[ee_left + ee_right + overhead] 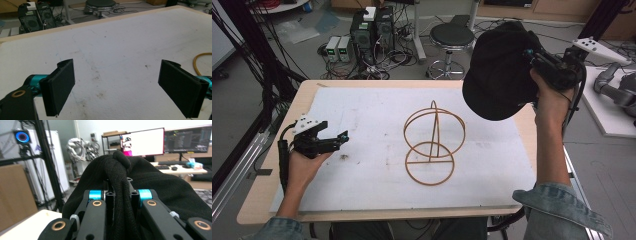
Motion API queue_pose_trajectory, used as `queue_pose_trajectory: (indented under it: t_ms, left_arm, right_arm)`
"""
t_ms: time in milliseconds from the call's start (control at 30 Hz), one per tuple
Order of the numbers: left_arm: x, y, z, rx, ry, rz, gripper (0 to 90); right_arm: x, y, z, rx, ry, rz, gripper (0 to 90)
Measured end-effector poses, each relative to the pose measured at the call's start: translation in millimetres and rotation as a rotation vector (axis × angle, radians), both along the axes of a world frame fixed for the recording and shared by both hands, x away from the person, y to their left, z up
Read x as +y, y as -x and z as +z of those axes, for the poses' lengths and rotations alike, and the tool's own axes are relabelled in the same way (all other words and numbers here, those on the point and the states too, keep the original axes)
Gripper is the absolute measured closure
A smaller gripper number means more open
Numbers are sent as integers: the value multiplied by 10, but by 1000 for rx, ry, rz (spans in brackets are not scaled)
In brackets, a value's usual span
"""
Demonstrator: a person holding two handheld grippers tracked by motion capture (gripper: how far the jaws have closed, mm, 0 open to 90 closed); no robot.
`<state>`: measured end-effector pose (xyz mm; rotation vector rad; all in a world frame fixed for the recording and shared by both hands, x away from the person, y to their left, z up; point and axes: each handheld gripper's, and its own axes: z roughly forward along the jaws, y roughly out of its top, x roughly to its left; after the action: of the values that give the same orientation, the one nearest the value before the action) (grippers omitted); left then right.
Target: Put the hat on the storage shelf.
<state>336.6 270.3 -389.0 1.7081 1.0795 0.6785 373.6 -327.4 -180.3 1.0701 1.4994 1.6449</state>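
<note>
A black cloth cap point(499, 75) hangs in the air above the table's right rear corner, held up by my right gripper point(532, 56). In the right gripper view the jaws are shut on a bunched fold of the cap point(120, 170), which drapes over both sides. A gold wire stand point(432, 145) with two rings and an upright stands on the white mat point(362, 115) at the middle. My left gripper point(343, 137) rests low at the left of the mat, jaws wide open and empty; its left gripper view shows the pads point(61, 85) apart over bare mat.
The stand's gold ring point(200, 62) shows at the right edge of the left gripper view. A black stool point(451, 37) and computer cases point(372, 30) with cables stand on the floor beyond the table's far edge. A white bench with a grey robot arm point(617, 85) is at the right.
</note>
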Motion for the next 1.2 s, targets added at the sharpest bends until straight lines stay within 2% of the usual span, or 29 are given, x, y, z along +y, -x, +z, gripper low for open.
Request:
queue_pose_trajectory:
  t_ms: [33,167,333,400,467,500,567,600,633,667,700,733,767,800,900,933,1000,1200]
  left_arm:
    - [0,0,1,0,1,0,143]
    - [0,-4,1,0,-2,0,143]
    - [8,-4,4,-1,3,2,143]
    - [7,-4,3,0,1,2,143]
    - [3,-5,3,1,-2,1,144]
    - [1,-5,3,0,-2,0,143]
    - [-4,-4,4,-2,-2,3,144]
    - [-4,-3,5,-2,-2,2,143]
    - [-3,-2,8,-1,-2,3,143]
    - [-3,-2,9,-1,-3,3,143]
    - [-3,-2,10,-2,-3,2,143]
    - [-4,-2,10,-2,-3,1,143]
    - [-5,-4,8,-2,-3,1,143]
    - [-6,-5,6,-1,-3,2,143]
    - [-7,-5,7,-2,-5,0,143]
    - [-9,-4,7,-2,-4,0,143]
    - [-8,-4,8,-2,-5,0,143]
    - [-1,-6,6,0,-5,3,143]
  right_arm:
    - [-2,39,49,-9,-20,31,830]
    - [21,91,108,-22,-46,68,830]
    - [101,221,235,-70,-34,119,828]
    - [115,245,258,-76,-29,127,828]
    - [145,286,302,-87,-30,152,828]
    - [178,322,338,-89,-33,184,827]
    - [199,336,353,-95,-34,199,827]
    - [219,354,366,-92,-38,216,826]
    - [263,379,387,-91,-37,259,826]
    - [263,379,387,-91,-37,259,826]
    - [300,395,396,-90,-38,297,826]
    - [300,395,396,-90,-38,297,826]
    - [352,415,405,-85,-41,345,824]
    - [352,415,405,-85,-41,345,824]
    - [468,439,418,-78,-23,438,818]
    - [468,439,418,-78,-23,438,818]
    - [526,448,416,-68,-9,474,814]
    - [683,413,303,-4,38,581,795]
